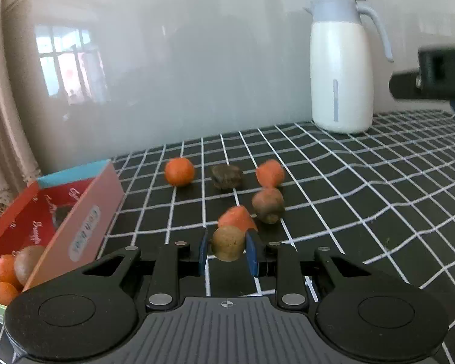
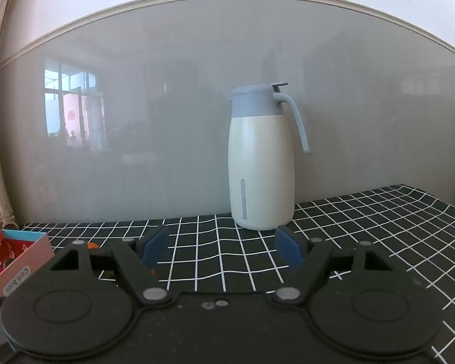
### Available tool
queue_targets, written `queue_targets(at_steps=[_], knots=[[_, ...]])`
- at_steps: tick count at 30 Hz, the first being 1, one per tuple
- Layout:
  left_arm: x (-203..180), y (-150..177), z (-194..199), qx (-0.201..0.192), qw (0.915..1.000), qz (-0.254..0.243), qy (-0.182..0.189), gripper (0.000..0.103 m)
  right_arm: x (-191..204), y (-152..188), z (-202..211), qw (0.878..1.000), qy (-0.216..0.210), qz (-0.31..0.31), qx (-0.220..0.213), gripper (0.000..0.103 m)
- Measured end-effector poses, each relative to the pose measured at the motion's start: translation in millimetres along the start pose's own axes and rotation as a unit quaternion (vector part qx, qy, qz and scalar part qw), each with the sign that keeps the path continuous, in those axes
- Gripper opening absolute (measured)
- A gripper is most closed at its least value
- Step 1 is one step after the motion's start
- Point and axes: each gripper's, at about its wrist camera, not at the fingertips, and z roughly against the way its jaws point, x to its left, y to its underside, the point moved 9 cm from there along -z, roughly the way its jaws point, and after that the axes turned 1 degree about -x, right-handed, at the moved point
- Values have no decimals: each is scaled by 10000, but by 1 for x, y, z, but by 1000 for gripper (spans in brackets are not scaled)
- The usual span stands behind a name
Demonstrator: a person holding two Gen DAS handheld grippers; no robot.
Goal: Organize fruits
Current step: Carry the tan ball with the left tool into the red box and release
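In the left wrist view my left gripper (image 1: pixel 227 250) is shut on a brownish-green round fruit (image 1: pixel 228 242), its blue pads pressing both sides. Just behind it lies an orange fruit (image 1: pixel 238 217). Further back sit a brown fruit (image 1: pixel 267 205), another orange fruit (image 1: pixel 270 173), a dark wrinkled fruit (image 1: pixel 227 176) and a round orange (image 1: pixel 179 171). A red box (image 1: pixel 30 233) at the left holds two oranges and a brown fruit. In the right wrist view my right gripper (image 2: pixel 223 250) stands open with nothing between its fingers.
A white jug with a grey-blue lid and handle (image 1: pixel 341 69) (image 2: pixel 261 157) stands at the back by a glossy grey wall. A black cloth with a white grid (image 1: pixel 364 188) covers the table. The right gripper's black body (image 1: pixel 439 72) shows at the right edge.
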Motion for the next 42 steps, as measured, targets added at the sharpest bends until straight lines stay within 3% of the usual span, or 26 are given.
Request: queue_targets(at_steps=[8, 20, 42], knots=[[27, -15, 18, -345, 9991, 110, -237, 27, 12, 2, -1, 10000, -67, 31, 10, 77], [82, -14, 30, -478, 9964, 300, -640, 27, 54, 6, -5, 9994, -341, 82, 54, 77], [214, 17, 42, -346, 9833, 847, -1573, 27, 147, 23, -6, 9957, -845, 334, 179, 77]])
